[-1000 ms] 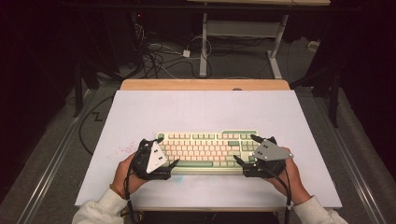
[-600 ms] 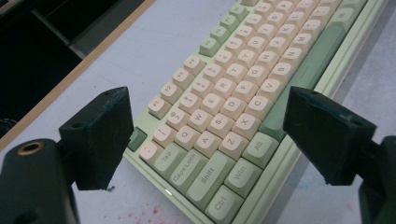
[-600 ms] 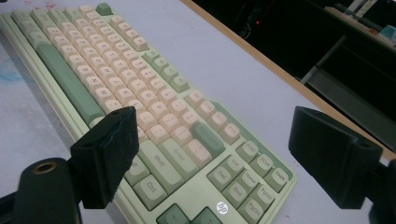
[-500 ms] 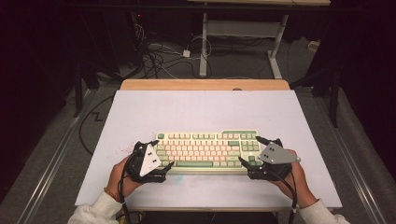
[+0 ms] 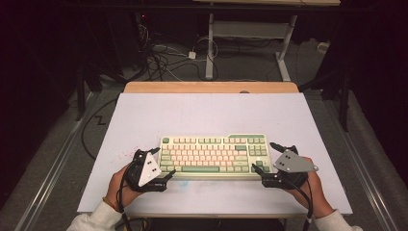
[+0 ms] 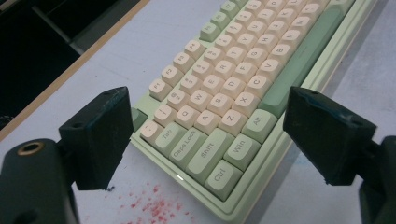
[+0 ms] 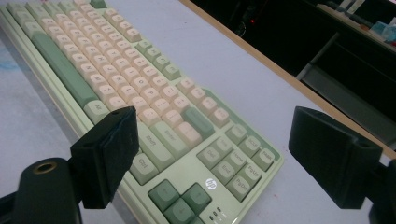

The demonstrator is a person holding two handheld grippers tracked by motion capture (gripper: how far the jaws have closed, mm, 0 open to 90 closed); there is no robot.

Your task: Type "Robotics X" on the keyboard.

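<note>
The worktop (image 5: pixel 211 115) is the largest thing here — a pale sheet with a wooden strip along its far edge. On its near half, roughly centred, lies the keyboard (image 5: pixel 214 156), pale green with cream keys and darker green modifiers, its long side parallel to the near edge.

2 tongs flank it. The left tongs (image 5: pixel 161 166) sit at the keyboard's left end, jaws apart; in the left gripper view (image 6: pixel 205 135) the jaws straddle that near-left corner, 1 beside the far side of the case and 1 beside the near side, neither clearly pressing on it. The right tongs (image 5: pixel 264 156) are at the right end, jaws wide apart as well — in the right gripper view (image 7: pixel 215 154) the arrow-key corner lies between them.

Smallest: a scatter of red specks (image 6: pixel 149 207) on the worktop just beside the keyboard's left end.
</note>
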